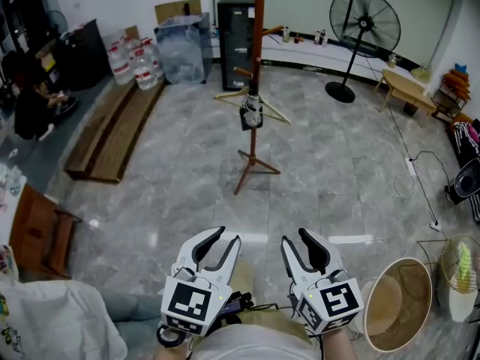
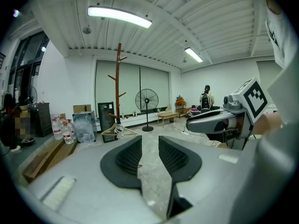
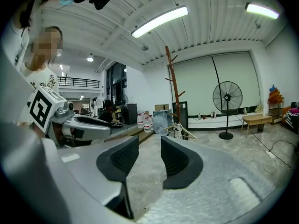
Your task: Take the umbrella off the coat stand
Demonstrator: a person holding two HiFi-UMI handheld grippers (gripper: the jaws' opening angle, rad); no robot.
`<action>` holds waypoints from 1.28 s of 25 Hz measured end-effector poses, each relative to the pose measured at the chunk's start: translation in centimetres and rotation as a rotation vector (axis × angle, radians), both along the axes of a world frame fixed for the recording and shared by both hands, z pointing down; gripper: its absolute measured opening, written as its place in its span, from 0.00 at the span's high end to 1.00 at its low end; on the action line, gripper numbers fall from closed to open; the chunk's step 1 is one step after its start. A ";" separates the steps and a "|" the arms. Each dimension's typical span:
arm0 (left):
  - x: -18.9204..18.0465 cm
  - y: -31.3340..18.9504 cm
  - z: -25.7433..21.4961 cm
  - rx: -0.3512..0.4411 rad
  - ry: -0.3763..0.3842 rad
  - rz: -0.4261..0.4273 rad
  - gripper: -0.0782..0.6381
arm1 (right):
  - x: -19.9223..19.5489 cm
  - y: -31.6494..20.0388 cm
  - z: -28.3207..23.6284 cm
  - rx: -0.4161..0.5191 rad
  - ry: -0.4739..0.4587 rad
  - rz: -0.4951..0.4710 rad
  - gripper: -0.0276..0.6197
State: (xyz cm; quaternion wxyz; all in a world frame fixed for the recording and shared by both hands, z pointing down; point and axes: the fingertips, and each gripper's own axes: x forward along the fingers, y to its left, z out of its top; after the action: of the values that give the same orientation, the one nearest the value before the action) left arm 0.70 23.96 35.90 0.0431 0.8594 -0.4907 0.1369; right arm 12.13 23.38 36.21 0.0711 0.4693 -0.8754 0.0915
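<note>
A tall brown coat stand (image 1: pixel 257 58) rises from the marble floor in the middle of the room. A small folded black-and-white umbrella (image 1: pixel 251 112) hangs against its pole, level with a wooden hanger (image 1: pixel 274 111). My left gripper (image 1: pixel 227 236) and right gripper (image 1: pixel 292 236) are side by side close to my body, well short of the stand, both open and empty. The left gripper view has the stand (image 2: pixel 118 87) and umbrella (image 2: pixel 120 130) far beyond the open jaws (image 2: pixel 150 139). The right gripper view frames the stand (image 3: pixel 172 87) just past its open jaws (image 3: pixel 150 139).
A pedestal fan (image 1: pixel 364 25) stands at the back right by a low wooden bench (image 1: pixel 409 88). Wooden planks (image 1: pixel 112 130) and water bottles (image 1: pixel 135 62) lie at the left, where a person (image 1: pixel 30 103) sits. A round basket (image 1: pixel 397 302) and floor cables (image 1: pixel 416 175) are at my right.
</note>
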 end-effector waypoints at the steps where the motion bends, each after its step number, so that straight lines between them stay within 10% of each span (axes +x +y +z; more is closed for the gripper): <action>1: 0.2 -0.1 0.1 0.000 0.000 0.006 0.73 | 0.1 -0.1 0.1 -0.001 -0.001 0.004 0.73; 32: 0.5 -10.2 1.7 -0.033 -0.012 0.066 0.73 | 1.1 -8.9 1.5 -0.030 0.024 0.071 0.73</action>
State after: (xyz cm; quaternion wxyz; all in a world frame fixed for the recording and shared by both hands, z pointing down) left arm 1.24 13.80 37.56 0.0496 0.8735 -0.4600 0.1514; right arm 13.21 14.49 37.67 0.0853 0.4999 -0.8559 0.1012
